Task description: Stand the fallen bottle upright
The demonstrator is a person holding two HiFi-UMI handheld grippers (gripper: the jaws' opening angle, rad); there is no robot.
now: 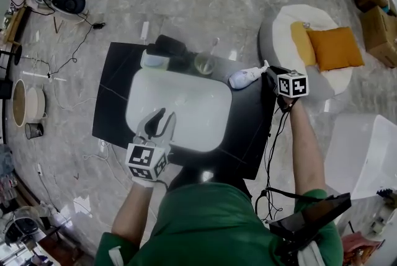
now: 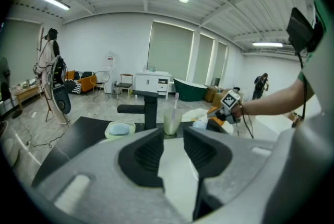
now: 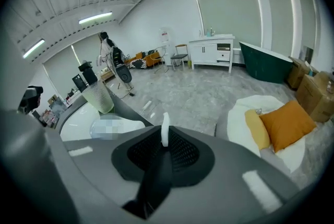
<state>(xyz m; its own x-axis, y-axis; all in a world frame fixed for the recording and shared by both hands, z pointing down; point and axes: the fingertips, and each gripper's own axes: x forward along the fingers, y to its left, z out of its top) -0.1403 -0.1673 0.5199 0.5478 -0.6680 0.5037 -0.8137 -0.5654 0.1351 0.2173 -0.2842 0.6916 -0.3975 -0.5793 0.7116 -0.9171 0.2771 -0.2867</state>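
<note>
bottle: white plastic pump bottle point(image 1: 244, 77) lying on its side, right of centre on black table point(image 1: 115, 103) | right tool point(image 1: 271, 72): clenched on its nozzle | left tool point(image 1: 159, 123): released, empty, lower centre over white basin point(image 1: 186, 103)

White bottle point(image 1: 244, 78), on its side, beside basin point(image 1: 180, 108)

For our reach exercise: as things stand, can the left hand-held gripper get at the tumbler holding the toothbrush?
Probably yes. The left hand-held gripper hovers open over the basin, and the tumbler stands ahead of its jaws with nothing between; the faucet is beside it.
</note>
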